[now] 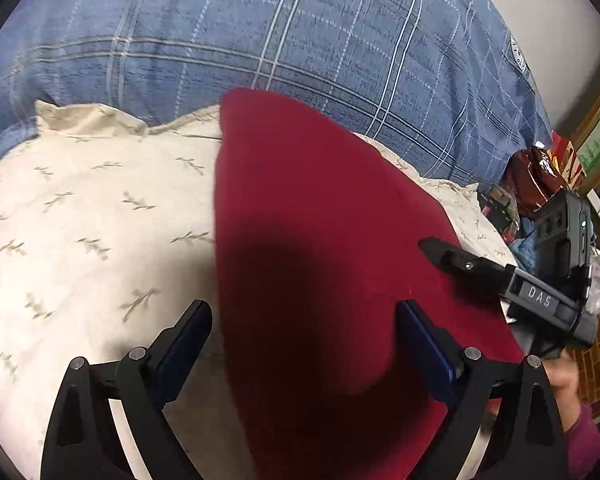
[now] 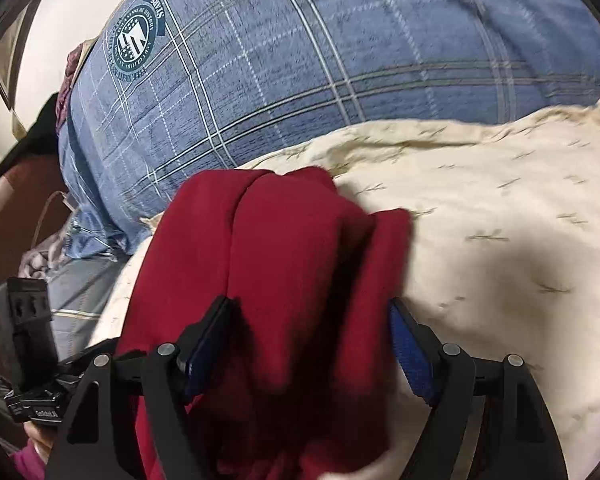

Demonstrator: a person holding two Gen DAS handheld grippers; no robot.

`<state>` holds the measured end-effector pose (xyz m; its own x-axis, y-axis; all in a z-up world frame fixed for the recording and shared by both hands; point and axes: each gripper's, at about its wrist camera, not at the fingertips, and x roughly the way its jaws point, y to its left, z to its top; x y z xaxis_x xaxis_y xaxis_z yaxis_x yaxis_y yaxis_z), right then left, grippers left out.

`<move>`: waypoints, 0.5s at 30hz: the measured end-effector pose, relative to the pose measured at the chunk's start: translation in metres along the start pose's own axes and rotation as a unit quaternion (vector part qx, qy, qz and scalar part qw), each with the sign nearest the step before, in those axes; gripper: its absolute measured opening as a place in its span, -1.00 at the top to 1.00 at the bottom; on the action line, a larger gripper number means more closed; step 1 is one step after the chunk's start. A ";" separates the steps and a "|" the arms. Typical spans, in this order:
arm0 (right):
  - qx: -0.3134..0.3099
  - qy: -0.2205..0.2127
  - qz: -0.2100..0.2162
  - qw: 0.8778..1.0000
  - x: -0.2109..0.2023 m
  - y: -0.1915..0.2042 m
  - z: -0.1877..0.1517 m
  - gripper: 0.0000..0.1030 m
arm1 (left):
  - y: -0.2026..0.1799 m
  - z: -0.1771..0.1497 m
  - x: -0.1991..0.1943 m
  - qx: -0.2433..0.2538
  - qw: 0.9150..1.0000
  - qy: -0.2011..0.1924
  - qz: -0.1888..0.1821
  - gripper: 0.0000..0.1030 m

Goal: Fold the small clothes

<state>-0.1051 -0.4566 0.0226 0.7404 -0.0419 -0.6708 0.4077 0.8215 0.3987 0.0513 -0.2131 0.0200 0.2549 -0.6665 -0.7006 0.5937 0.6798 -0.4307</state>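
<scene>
The red garment (image 1: pixel 320 248) lies on the cream bedspread (image 1: pixel 80 220), folded over on itself: in the right wrist view it shows at least two stacked layers with a rounded fold line running along its top (image 2: pixel 260 240). It sits toward the side of the bed nearer the clutter, just short of the blue plaid pillow (image 1: pixel 260 40) at the head. As a judgement, the folding looks well advanced, perhaps done for this piece; the bundle is compact, though one flap on its far side looks loose and may want smoothing. No other clothes show.

The left gripper (image 1: pixel 304 320) hangs over the garment with its fingers spread wide, one over the bedspread and one over the red cloth; nothing is pinched between them. The right gripper (image 2: pixel 310 320) also stands wide, its fingers straddling the bundle's near end. The cloth lies between them, but the pads do not press on it. In the left view one right finger (image 1: pixel 452 258) rests near the garment's edge.
</scene>
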 end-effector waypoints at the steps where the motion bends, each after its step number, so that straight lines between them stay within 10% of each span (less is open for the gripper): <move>1: 0.010 0.000 0.009 1.000 0.002 -0.002 0.001 -0.44 | 0.001 0.004 0.007 -0.004 1.000 0.010 -0.008 -0.78; 5: 0.001 -0.001 0.008 1.000 -0.005 0.008 0.003 0.20 | 0.005 0.016 0.018 -0.013 0.999 0.012 -0.029 -0.38; 8: -0.016 -0.011 0.011 1.000 -0.023 0.027 0.001 0.34 | 0.005 0.020 0.008 0.008 0.999 0.011 -0.029 -0.02; 15: -0.045 0.003 0.055 0.997 -0.062 0.083 -0.025 0.36 | 0.006 -0.002 -0.053 0.017 0.999 0.011 -0.025 0.03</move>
<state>-0.1302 -0.3720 0.0817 0.7741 0.0545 -0.6308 0.2752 0.8683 0.4127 0.0397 -0.1730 0.0529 0.2066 -0.6921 -0.6916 0.6306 0.6346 -0.4467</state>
